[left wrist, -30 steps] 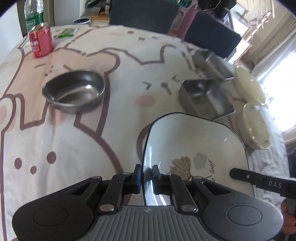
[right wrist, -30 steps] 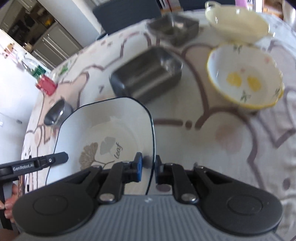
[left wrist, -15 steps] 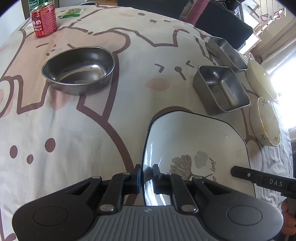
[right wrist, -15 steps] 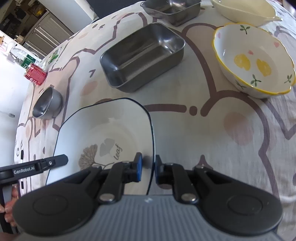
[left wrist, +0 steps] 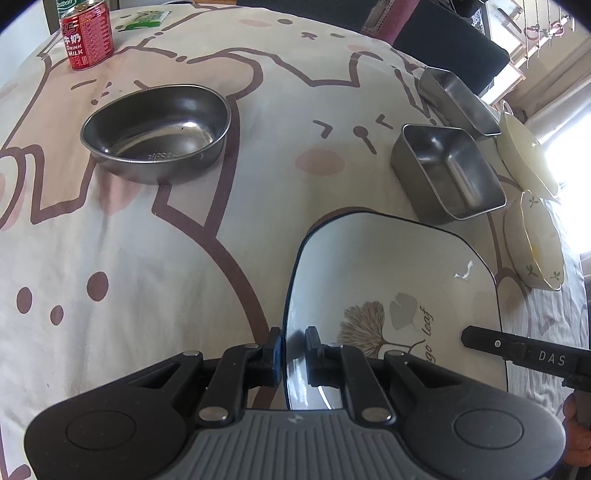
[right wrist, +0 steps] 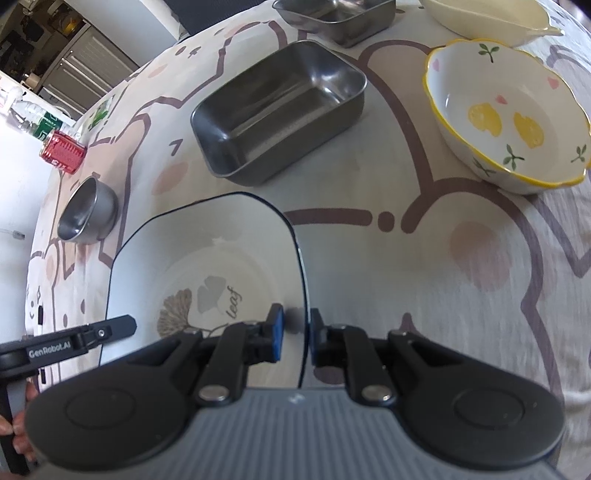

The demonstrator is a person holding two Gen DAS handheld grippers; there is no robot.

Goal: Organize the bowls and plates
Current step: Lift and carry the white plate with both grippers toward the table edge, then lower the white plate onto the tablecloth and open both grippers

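You hold the white square plate with a dark rim and leaf print between both tools, low over the cartoon-print tablecloth. Your left gripper clamps its left edge; your right gripper clamps its right edge. The rectangular steel tray sits just beyond; the oval steel bowl far left

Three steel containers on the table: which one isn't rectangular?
The oval stainless-steel bowl near the red milk can. The other two, the deep steel tray and the shallower steel tray behind it, are rectangular.
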